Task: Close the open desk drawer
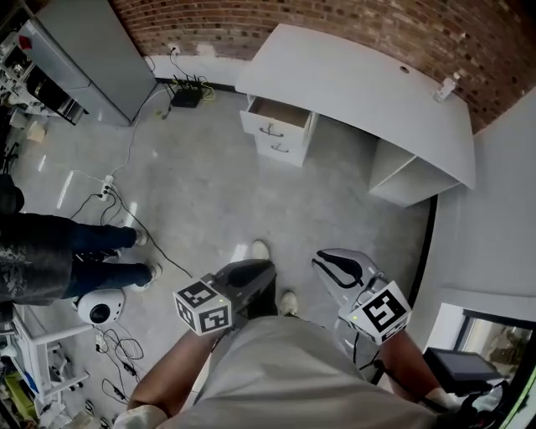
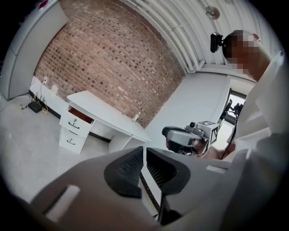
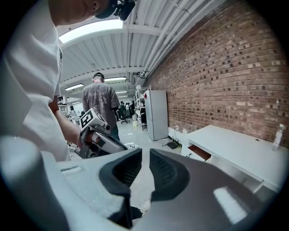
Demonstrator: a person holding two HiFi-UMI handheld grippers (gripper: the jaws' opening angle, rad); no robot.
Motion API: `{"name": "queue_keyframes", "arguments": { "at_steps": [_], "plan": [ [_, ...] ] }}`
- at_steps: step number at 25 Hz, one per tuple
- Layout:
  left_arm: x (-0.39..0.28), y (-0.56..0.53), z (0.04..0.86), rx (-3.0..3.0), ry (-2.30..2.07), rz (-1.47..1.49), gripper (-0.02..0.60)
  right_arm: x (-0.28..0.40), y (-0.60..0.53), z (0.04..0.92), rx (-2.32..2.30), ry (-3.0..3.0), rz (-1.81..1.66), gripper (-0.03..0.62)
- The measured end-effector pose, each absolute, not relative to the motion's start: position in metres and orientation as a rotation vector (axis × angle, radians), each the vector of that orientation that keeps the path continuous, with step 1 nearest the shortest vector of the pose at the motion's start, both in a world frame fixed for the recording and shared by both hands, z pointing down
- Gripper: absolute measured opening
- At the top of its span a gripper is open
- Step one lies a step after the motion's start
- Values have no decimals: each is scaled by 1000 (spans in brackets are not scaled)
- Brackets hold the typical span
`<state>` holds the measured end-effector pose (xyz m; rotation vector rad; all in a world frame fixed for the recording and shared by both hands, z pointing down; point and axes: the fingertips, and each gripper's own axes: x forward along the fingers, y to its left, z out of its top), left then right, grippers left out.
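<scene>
Approach step: the open top drawer (image 1: 280,111) of the table (image 1: 360,84) is well apart from left claw (image 1: 251,270) and right claw (image 1: 337,262), both nearly together, empty; next, step closer and push

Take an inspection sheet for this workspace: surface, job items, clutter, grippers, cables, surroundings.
Surface: white desk top, bare except for a small bottle near its right end.
Job's things: top drawer pulled partway out; lower drawer shut. Both grippers are far from them.
Clutter: white dome-shaped device on the floor at left.
Grippers: left gripper and right gripper both have jaws nearly together with nothing between them, held near the person's body.
Cables: power strip with cords trailing over the floor; router with cords by the wall.
Surroundings: brick wall, grey cabinet, bystander at left.
</scene>
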<state>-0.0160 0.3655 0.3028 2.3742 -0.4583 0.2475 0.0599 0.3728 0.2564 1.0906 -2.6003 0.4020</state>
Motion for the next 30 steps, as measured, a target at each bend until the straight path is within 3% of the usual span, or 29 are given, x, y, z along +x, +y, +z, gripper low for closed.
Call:
{"name": "queue_keyframes", "arguments": {
  "at_steps": [19,30],
  "plan": [
    [-15,70,423,2030,-433,-14,32,26,90,282,951,-2532,406,3],
    [19,-28,580,1625,-527,-164,40,50,-22,342,644,-2539,411,3]
  ]
}}
